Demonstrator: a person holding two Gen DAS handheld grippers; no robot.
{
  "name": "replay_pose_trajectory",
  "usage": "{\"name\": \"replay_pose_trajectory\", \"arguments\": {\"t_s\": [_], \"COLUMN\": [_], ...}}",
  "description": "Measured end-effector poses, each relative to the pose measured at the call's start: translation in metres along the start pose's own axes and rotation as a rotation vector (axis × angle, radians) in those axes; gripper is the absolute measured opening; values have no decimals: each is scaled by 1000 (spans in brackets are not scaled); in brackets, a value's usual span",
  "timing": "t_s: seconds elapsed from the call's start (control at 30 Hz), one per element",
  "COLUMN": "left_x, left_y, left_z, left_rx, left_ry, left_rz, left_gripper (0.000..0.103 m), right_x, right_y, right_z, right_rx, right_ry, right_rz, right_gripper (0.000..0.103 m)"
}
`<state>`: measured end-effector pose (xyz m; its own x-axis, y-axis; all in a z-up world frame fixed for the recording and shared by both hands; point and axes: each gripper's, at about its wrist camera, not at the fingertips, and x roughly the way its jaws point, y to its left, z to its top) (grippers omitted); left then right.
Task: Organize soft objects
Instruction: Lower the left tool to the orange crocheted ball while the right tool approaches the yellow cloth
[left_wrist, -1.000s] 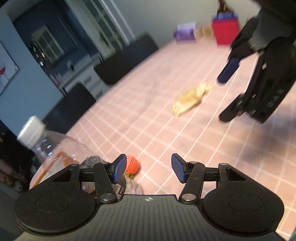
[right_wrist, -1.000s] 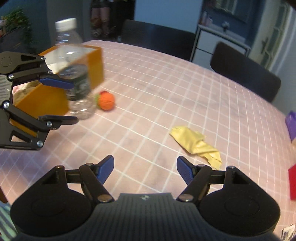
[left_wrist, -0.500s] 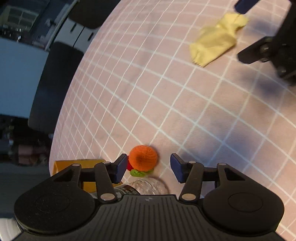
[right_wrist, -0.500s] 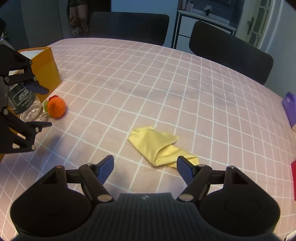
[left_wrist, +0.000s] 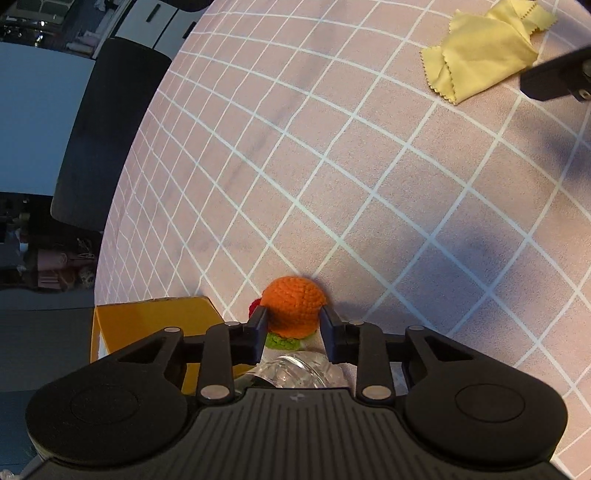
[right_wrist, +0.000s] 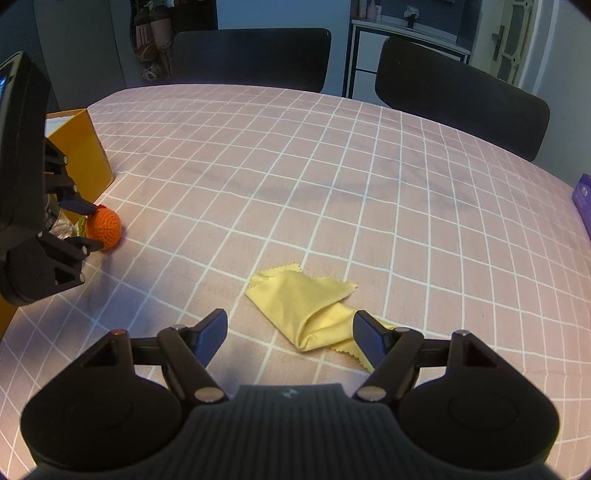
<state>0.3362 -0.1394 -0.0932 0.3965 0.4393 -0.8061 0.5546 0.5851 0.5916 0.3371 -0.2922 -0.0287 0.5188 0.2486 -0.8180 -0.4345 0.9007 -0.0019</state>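
Observation:
An orange crocheted ball (left_wrist: 293, 308) with a green and red base lies on the pink checked tablecloth (left_wrist: 369, 184); it also shows in the right wrist view (right_wrist: 104, 229). My left gripper (left_wrist: 293, 317) points down at it, its fingers touching both sides of the ball. A folded yellow cloth (right_wrist: 310, 306) lies just ahead of my right gripper (right_wrist: 291, 332), which is open and empty above the table. The cloth also shows at the top right of the left wrist view (left_wrist: 484, 51).
An orange box (right_wrist: 79, 155) stands at the table's left edge, beside a clear plastic bottle (left_wrist: 295, 371) lying right behind the ball. Two black chairs (right_wrist: 461, 99) stand at the far side. A purple box (right_wrist: 583, 199) sits at the right edge.
My left gripper tilted down, moved onto the orange ball and closed its fingers against it. My right gripper came closer to the yellow cloth.

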Motion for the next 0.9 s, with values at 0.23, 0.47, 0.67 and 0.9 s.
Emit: {"name": "replay_pose_trajectory", "arguments": {"t_s": [0.23,0.47,0.67,0.9], "left_x": [-25,-22,-13,15], "left_y": [5,6,9,13], "left_z": [-3,-2,-1,4], "left_rx": [-70,-71,-50,-79], "left_ry": [-143,-119,-76,10], "left_rz": [-5,-42,-15,9], "left_gripper": [0,17,58,59], "right_x": [28,45,41,34], "right_y": [-9,-11,0,-2], "right_z": [5,4,3,-5], "right_rx": [40,73,22,9], "right_ry": [43,76,55,47], "right_rz": [-29,-55,-121,-109], "right_gripper": [79,70,8,1]}}
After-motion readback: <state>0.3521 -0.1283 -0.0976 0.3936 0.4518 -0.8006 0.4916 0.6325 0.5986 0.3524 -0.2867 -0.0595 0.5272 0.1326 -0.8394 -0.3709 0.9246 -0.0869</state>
